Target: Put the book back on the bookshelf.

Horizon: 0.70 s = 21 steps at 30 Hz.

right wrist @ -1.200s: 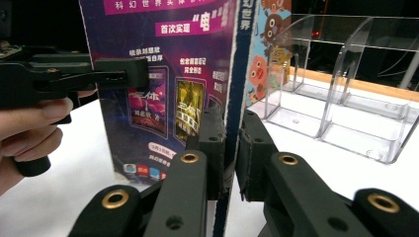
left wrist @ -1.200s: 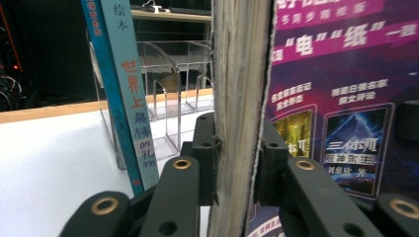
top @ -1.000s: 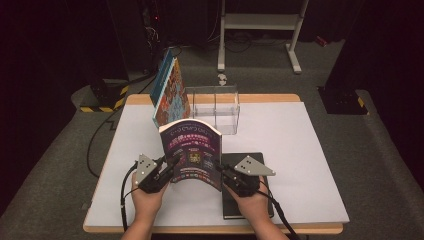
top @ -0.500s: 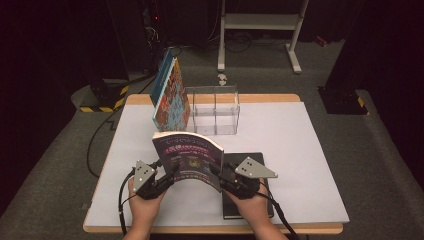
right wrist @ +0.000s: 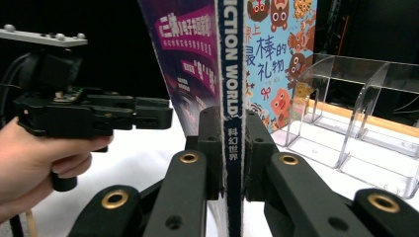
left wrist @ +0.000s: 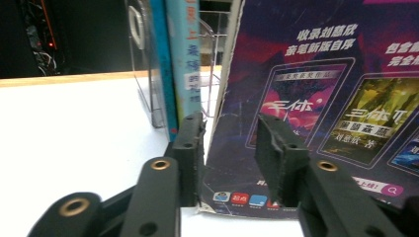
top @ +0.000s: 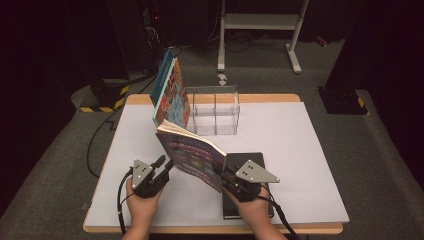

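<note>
While your right gripper (right wrist: 231, 148) clamps the magazine (top: 192, 155) spine, the left gripper (left wrist: 230, 148) has let go.
Since a second ago the magazine, at frame centre, has swung edge-on toward the clear rack (top: 215, 110); left jaws, just closing, touch nothing.

A clear acrylic rack (top: 214, 111) holds a colourful leaning book (top: 172, 95) beside a black notebook (top: 252, 159)

Bright, evenly lit white table (top: 310, 150) against dim surroundings; both gripper views slightly soft.
</note>
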Each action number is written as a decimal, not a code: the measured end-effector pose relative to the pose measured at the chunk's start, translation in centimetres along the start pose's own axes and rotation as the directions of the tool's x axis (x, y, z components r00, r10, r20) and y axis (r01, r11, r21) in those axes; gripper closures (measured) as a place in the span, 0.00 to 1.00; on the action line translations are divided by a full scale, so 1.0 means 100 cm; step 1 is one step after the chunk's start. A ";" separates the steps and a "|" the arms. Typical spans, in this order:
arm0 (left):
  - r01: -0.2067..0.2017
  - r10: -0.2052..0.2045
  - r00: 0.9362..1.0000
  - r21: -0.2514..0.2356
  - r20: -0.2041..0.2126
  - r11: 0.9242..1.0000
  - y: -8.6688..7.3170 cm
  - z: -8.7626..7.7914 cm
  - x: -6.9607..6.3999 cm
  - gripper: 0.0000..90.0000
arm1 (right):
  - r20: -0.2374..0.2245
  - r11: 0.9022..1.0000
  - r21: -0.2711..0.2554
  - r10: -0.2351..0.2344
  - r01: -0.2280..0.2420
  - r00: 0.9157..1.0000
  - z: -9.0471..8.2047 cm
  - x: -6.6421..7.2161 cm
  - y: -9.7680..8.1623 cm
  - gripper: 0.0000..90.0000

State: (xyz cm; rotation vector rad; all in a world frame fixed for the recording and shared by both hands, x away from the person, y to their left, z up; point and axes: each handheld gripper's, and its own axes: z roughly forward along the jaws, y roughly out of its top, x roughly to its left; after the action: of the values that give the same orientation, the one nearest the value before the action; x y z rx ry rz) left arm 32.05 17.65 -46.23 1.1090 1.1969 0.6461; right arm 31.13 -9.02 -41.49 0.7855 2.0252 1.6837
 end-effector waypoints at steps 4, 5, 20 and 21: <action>0.011 -0.011 1.000 0.006 -0.011 1.000 -0.003 0.010 -0.006 0.75 | 0.001 1.000 -0.002 -0.002 0.002 1.000 -0.001 0.001 0.000 0.90; 0.015 -0.015 1.000 0.009 -0.011 1.000 -0.003 0.011 -0.006 0.75 | 0.002 1.000 -0.001 0.000 0.000 1.000 -0.001 0.001 0.000 0.90; 0.045 -0.049 0.997 0.073 0.054 0.996 -0.023 0.053 -0.031 0.74 | 0.006 1.000 -0.008 -0.004 0.004 1.000 -0.004 0.002 -0.002 0.90; 0.042 -0.047 0.997 0.081 0.056 0.996 -0.023 0.056 -0.032 0.73 | 0.010 1.000 -0.010 -0.003 0.003 1.000 -0.004 0.001 -0.002 0.90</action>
State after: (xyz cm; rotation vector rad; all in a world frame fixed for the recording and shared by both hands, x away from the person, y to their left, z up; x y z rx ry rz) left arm 36.09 12.22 -47.24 1.1567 1.2027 0.5323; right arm 30.75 -9.29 -41.57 0.7852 2.0094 1.6836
